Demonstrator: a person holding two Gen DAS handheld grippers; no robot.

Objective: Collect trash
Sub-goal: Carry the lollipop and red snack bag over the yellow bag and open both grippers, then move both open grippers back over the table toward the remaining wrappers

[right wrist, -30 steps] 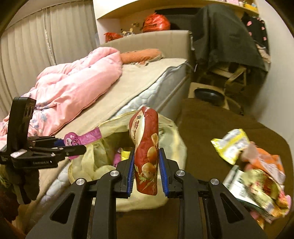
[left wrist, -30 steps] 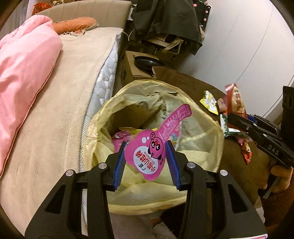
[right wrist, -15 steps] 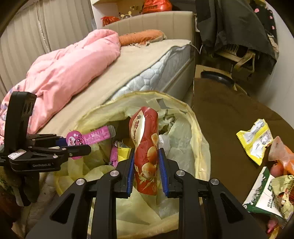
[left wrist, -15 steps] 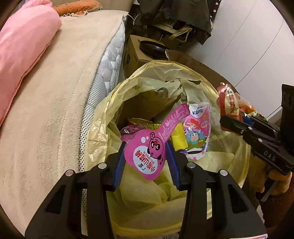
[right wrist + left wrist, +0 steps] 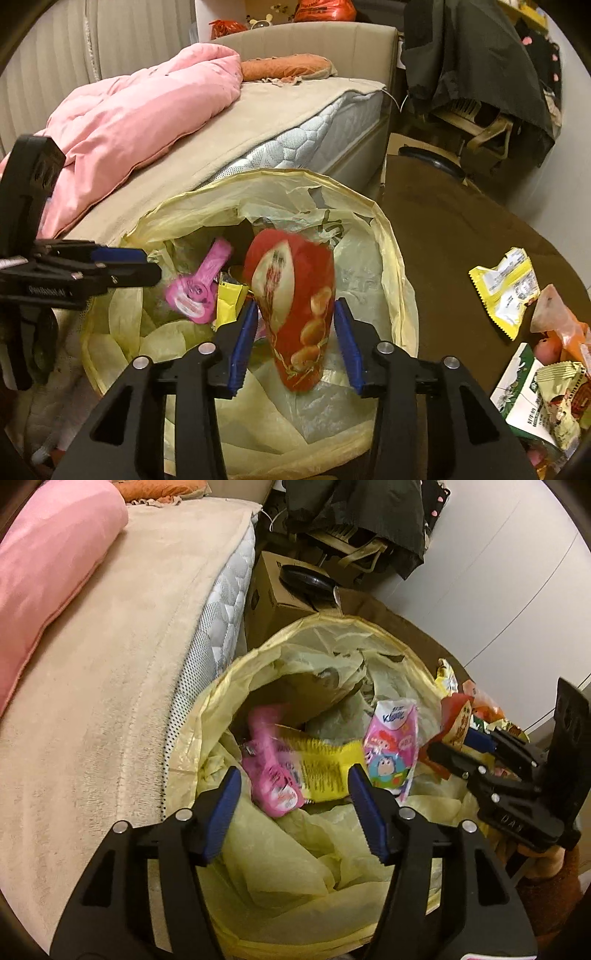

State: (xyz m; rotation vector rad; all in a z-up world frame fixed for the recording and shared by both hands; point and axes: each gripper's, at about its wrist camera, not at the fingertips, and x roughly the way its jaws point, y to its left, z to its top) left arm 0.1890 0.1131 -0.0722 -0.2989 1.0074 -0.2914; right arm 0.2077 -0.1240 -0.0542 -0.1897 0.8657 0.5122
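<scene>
A bin lined with a yellow bag stands beside the bed. My left gripper is open above it, and a blurred pink wrapper drops free among the wrappers inside. My right gripper is open over the bin too. A blurred red snack bag hangs loose between its jaws, touching neither. In the left wrist view the right gripper shows at the bin's right rim with the red bag.
The bed with a pink quilt lies left of the bin. A brown table on the right carries more wrappers. A cardboard box and dark clothes sit behind.
Both grippers have moved over the bin and opened. The pink wrapper has left the left jaws and falls in. The red bag has come loose from the right jaws.
</scene>
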